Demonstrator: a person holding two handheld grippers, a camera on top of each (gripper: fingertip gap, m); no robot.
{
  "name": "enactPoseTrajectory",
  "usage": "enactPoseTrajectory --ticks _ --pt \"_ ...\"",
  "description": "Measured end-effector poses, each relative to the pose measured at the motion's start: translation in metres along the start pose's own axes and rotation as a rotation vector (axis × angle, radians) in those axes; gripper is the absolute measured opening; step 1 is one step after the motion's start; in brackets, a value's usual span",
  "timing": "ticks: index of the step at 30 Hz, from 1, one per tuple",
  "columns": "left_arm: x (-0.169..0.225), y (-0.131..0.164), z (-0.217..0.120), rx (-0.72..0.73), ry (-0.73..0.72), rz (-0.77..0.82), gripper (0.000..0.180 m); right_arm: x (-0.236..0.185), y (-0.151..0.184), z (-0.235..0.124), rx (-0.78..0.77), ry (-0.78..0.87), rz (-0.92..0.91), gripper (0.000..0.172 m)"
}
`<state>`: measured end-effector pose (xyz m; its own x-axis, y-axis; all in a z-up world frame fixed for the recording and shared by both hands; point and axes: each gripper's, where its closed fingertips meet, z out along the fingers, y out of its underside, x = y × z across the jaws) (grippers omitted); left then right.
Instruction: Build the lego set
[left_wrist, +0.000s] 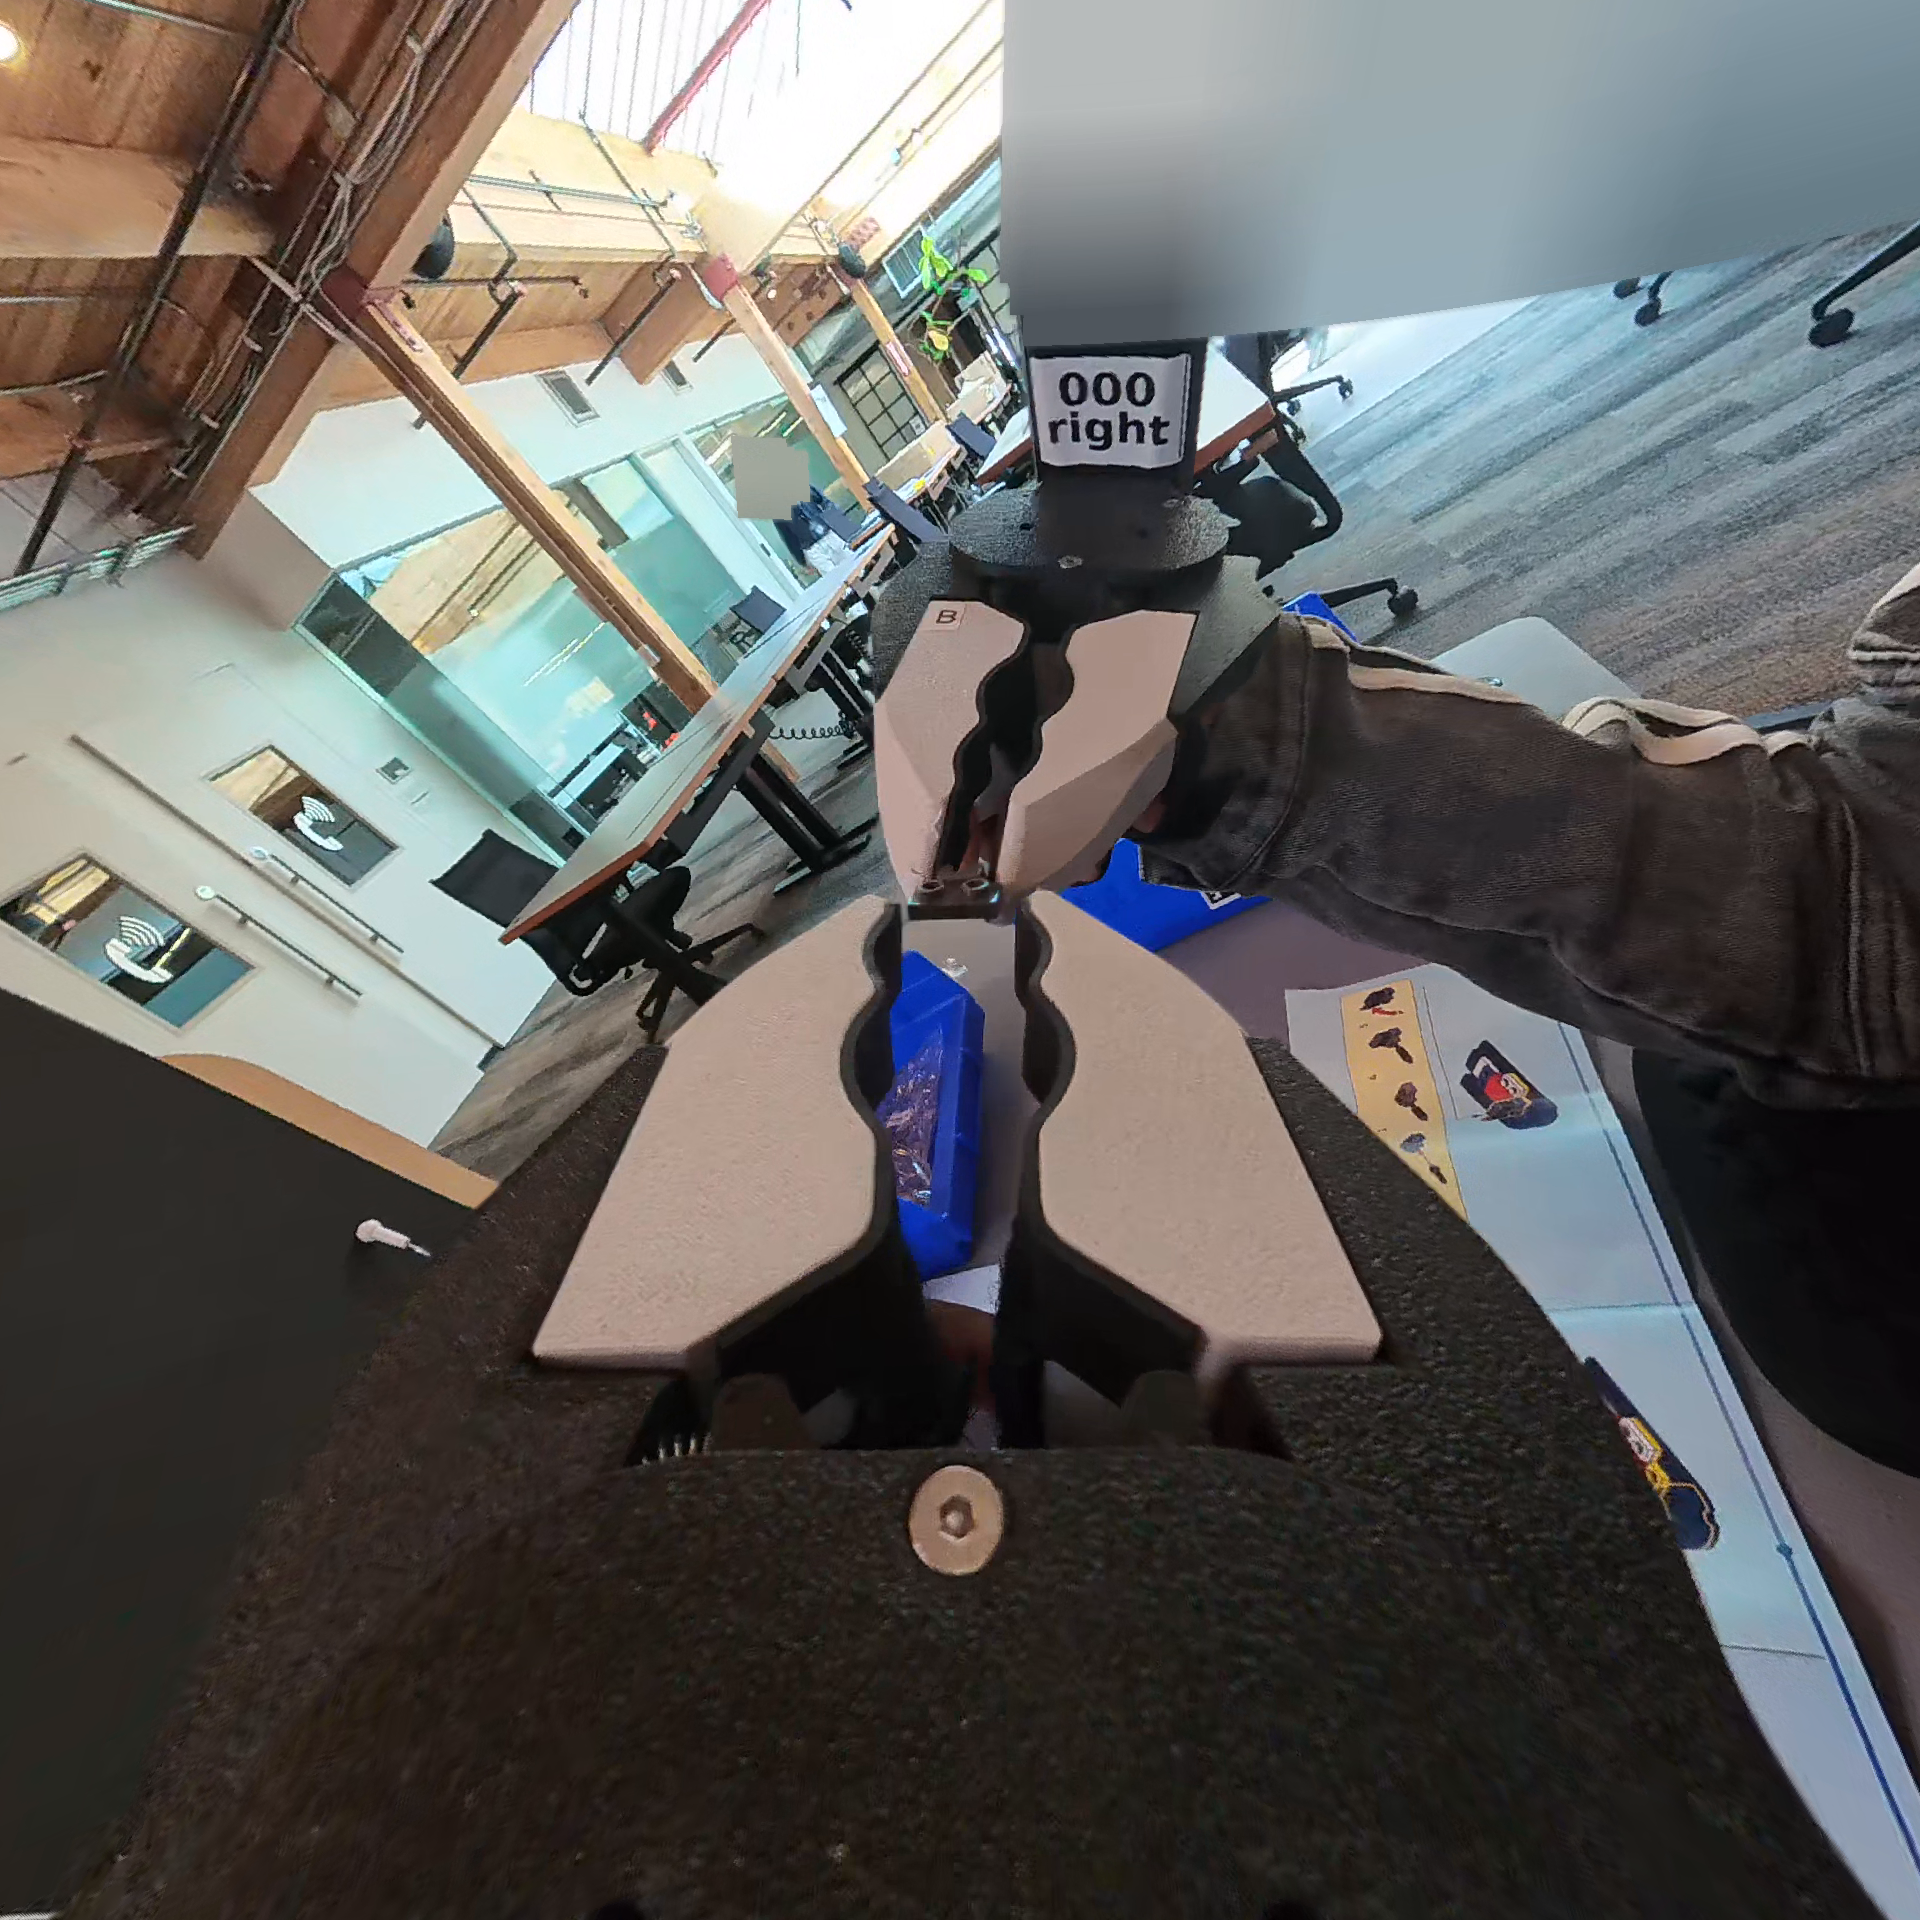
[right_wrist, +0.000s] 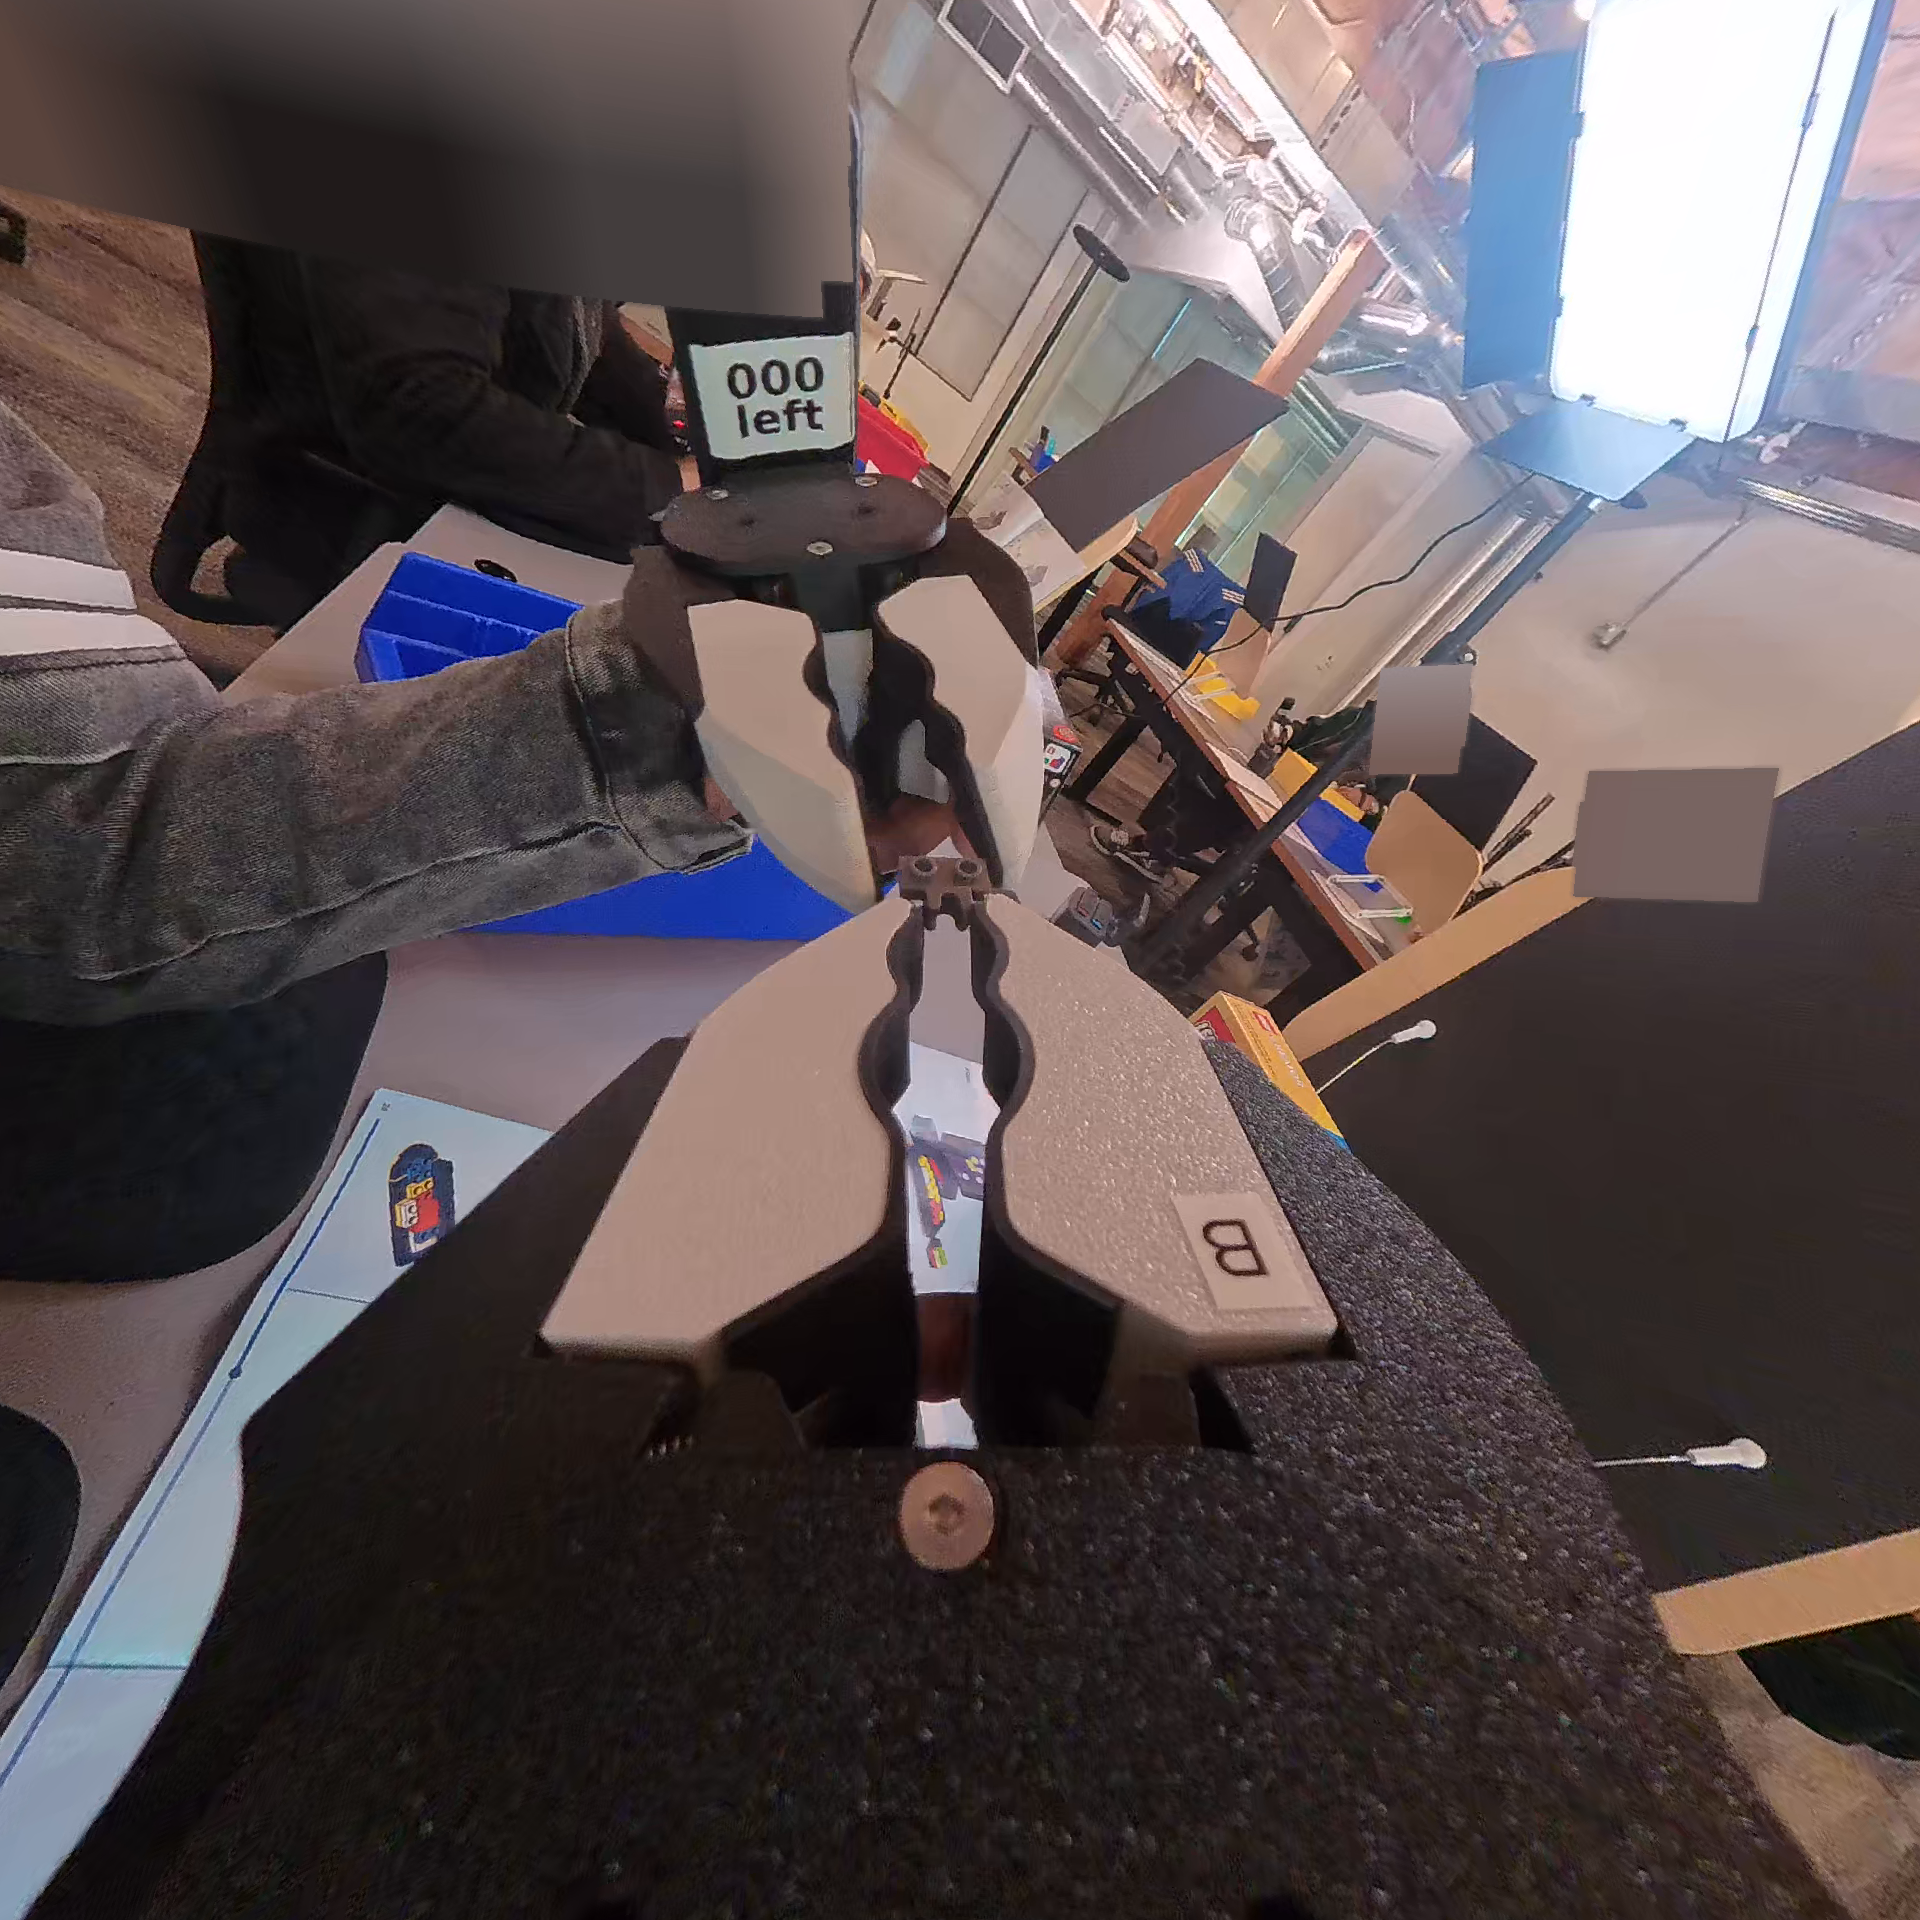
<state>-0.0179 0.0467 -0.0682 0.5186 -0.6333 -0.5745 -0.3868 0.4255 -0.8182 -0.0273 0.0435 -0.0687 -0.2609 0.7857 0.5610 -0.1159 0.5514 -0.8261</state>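
Observation:
My right gripper (right_wrist: 948, 916) is shut on a small dark grey brick (right_wrist: 943, 881) with two studs, gripping its lower part at the fingertips. In the left wrist view the right gripper (left_wrist: 966, 878) points toward me with the same brick (left_wrist: 958, 902) at its tips. My left gripper (left_wrist: 958, 920) faces it tip to tip in the air above the table. Its fingers (left_wrist: 883, 935) flank the brick's two ends with a thin gap on each side, so it is open. The left gripper also shows in the right wrist view (right_wrist: 937, 891), straddling the brick.
A blue bin (left_wrist: 940, 1122) with a bag of small parts lies below the grippers. A printed instruction sheet (left_wrist: 1455, 1091) lies on the table (right_wrist: 520, 1018). A second blue bin (right_wrist: 665, 904), a yellow box (right_wrist: 1262, 1049) and a person's dark sleeve (left_wrist: 1507, 831) are close by. Only a small space, under 4 cm, lies between the two pairs of fingers.

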Motion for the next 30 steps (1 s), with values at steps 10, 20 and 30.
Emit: enactPoseTrajectory --ticks 10,20,30 --pt "0.005 0.001 0.002 0.018 0.055 -0.062 0.016 -0.005 0.003 -0.001 -0.008 -0.034 0.009 0.008" --pt "0.007 0.003 0.002 0.007 0.078 -0.055 0.016 -0.009 0.004 -0.002 -0.011 -0.060 0.035 0.009" --pt "0.009 0.008 0.003 -0.024 0.089 -0.046 0.016 -0.011 0.003 -0.003 -0.003 -0.068 0.043 0.008"
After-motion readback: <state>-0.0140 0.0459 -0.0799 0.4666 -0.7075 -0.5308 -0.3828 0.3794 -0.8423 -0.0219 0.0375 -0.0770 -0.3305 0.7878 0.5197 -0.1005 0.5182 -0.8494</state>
